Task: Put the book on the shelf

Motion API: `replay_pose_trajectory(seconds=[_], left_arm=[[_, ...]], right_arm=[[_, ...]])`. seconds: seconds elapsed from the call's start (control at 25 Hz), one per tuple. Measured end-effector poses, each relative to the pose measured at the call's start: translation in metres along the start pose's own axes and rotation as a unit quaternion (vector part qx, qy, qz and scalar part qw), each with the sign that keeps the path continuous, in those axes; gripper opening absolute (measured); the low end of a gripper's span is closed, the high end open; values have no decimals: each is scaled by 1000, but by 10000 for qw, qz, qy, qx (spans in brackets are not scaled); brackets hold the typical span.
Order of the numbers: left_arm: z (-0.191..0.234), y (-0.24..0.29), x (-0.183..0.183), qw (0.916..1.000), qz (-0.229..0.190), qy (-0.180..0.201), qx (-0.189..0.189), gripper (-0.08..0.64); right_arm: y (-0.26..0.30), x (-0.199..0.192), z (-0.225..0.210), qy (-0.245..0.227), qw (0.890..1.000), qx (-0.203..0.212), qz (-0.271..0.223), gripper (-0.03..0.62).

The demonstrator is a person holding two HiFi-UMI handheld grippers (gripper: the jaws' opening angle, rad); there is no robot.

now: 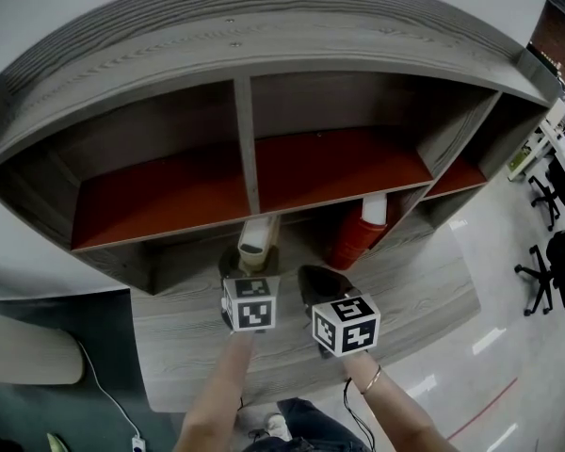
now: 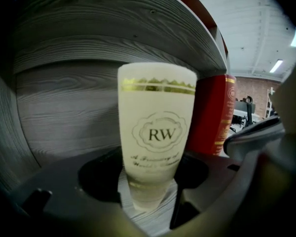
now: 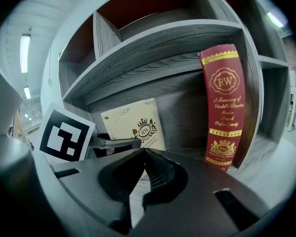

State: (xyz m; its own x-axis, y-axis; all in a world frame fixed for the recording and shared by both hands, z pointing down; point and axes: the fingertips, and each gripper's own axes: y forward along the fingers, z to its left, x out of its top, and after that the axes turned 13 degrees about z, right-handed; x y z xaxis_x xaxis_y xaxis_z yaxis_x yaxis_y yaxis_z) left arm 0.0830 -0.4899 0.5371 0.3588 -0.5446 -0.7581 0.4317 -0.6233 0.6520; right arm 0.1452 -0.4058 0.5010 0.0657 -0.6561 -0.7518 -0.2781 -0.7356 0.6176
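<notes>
Head view looks down; gripper views closely face the shelf [image 1: 339, 55].

I count two books: one cream book [image 1: 256, 236] and one red book [image 1: 358, 234]. There is one grey wooden shelf unit [image 1: 245, 149], and three red-floored compartments show in its upper row. There are two grippers, the left gripper [image 1: 251, 252] and the right gripper [image 1: 320, 285], each with one marker cube [image 1: 252, 304], so two cubes in all. Two bare forearms [image 1: 221, 394] come into view, and there is one bracelet [image 1: 372, 380] between them. Off to the side I make out two black office chairs [image 1: 544, 194]. One white cable [image 1: 104, 394] is on the floor.
</notes>
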Motion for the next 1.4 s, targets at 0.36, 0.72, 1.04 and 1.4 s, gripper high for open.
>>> replay_pose_trajectory(seconds=[0.36, 0.72, 1.04, 1.4], left_arm=[[-2, -30, 0, 9999, -100, -36, -133, 273], [-11, -95, -28, 9990, -280, -100, -325, 273], [-20, -138, -48, 9978, -319, 28, -587, 207], [-25, -183, -67, 9972, -398, 42, -639, 51]], right_arm=[[-10, -9, 15, -22, 10000, 40, -38, 9], [-34, -27, 36, 26, 9999, 19, -146, 9], [-56, -40, 73, -40, 9996, 79, -286, 9], [-90, -55, 98, -33, 9988, 126, -480, 9]])
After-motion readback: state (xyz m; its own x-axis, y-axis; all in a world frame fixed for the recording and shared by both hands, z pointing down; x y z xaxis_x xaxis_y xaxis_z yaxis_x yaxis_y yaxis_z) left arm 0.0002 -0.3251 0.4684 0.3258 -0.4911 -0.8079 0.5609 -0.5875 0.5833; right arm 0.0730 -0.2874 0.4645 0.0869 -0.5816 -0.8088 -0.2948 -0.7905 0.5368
